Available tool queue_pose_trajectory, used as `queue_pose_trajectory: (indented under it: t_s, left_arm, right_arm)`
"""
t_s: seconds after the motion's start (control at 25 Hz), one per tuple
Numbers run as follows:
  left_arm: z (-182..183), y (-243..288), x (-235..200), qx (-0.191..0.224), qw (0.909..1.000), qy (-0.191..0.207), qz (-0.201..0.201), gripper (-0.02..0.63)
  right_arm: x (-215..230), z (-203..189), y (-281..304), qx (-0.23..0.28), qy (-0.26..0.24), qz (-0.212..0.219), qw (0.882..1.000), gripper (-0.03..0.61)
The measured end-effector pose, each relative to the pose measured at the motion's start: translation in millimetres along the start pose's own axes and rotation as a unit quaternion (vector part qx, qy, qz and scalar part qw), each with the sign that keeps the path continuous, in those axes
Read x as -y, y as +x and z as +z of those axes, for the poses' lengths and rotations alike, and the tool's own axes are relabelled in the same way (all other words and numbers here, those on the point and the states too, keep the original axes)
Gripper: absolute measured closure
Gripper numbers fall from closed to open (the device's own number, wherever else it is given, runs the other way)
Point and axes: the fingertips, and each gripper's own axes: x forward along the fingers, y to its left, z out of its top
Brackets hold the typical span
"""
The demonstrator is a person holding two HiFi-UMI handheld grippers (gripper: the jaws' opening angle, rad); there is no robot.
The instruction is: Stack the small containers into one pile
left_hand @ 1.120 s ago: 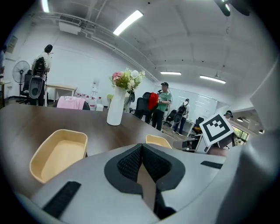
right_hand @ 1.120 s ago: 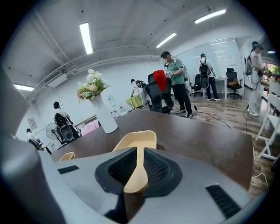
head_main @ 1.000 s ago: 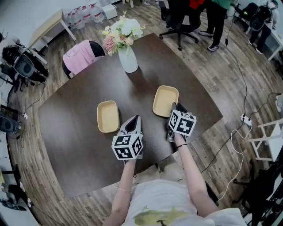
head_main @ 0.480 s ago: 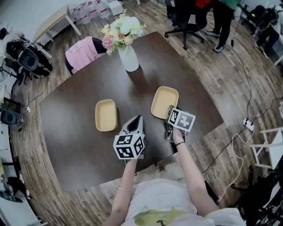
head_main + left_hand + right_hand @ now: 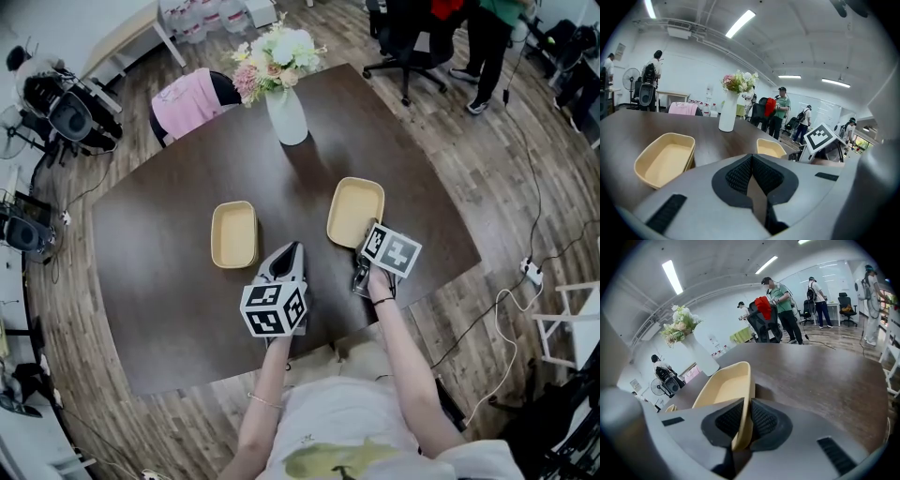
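cream container rests on the tabletop, near rim in my right hand-held gripper, jaws closing. risk: a thin-edge pinch could slip or tilt when lifted toward the second container. left hand-held gripper: together, empty.

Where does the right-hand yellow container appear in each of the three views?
Head view: right-hand container, right of centre.
Left gripper view: right of centre, low.
Right gripper view: centre foreground.
Shared landmark: white vase.
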Motion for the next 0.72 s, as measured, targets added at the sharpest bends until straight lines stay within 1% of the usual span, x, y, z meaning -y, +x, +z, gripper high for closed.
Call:
queue_pose_trajectory:
  t_s: [0.12,0.36,0.72]
  left_arm:
    - [1,-9,-10,0.002,1.0000,0.000,0.003,0.589]
    - [6,-32,-44,0.009,0.9999,-0.007,0.013,0.589]
    - [9,-68,-97,0.020,0.9991,-0.021,0.032,0.589]
  right_arm:
    - [-12,-2,-5,0.009,0.003,0.002,1.000,0.532]
    - [-51,-7,-11,0.026,0.001,0.013,1.000,0.532]
    - [-130,-25,-15,0.026,-0.004,0.059,0.998,0.532]
